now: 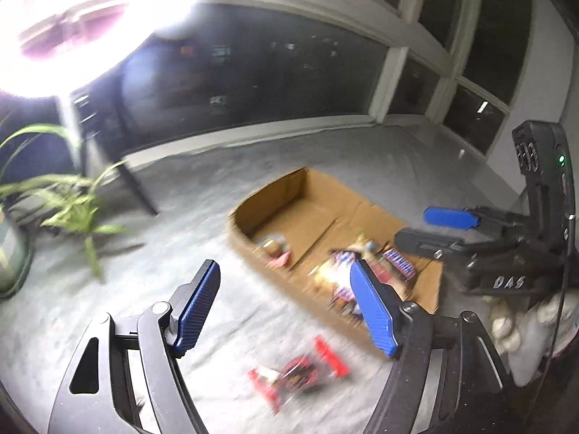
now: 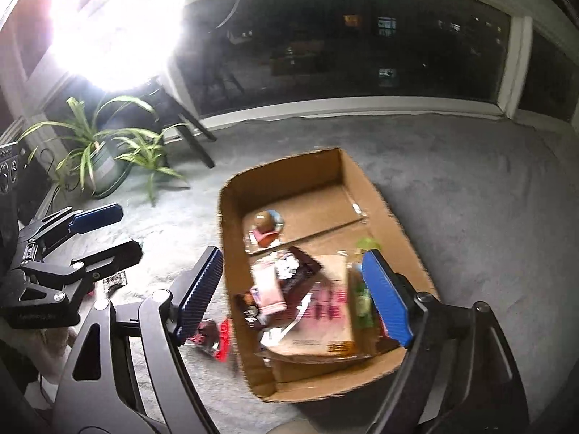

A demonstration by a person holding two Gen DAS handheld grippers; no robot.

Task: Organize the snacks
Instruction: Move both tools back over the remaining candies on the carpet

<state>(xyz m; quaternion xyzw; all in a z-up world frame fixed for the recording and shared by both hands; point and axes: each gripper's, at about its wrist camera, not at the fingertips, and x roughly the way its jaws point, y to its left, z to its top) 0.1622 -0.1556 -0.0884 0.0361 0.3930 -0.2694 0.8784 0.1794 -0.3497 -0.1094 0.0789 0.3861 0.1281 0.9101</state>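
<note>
An open cardboard box (image 1: 249, 217) (image 2: 231, 195) lies on grey carpet and holds several snack packets (image 2: 311, 303) and a round brown snack cup (image 2: 266, 226). A red snack packet (image 1: 298, 370) lies on the carpet just ahead of my left gripper (image 1: 289, 307), which is open and empty above it. The same red packet (image 2: 213, 336) shows beside the box's near left wall. My right gripper (image 2: 293, 296) is open and empty over the box's near end. It also shows in the left wrist view (image 1: 434, 231).
A potted plant (image 2: 105, 159) stands at the left by a dark chair leg (image 2: 195, 137). A bright lamp glares at the upper left. Dark windows run along the back wall. A small dark packet (image 2: 115, 282) lies on the carpet under the left gripper.
</note>
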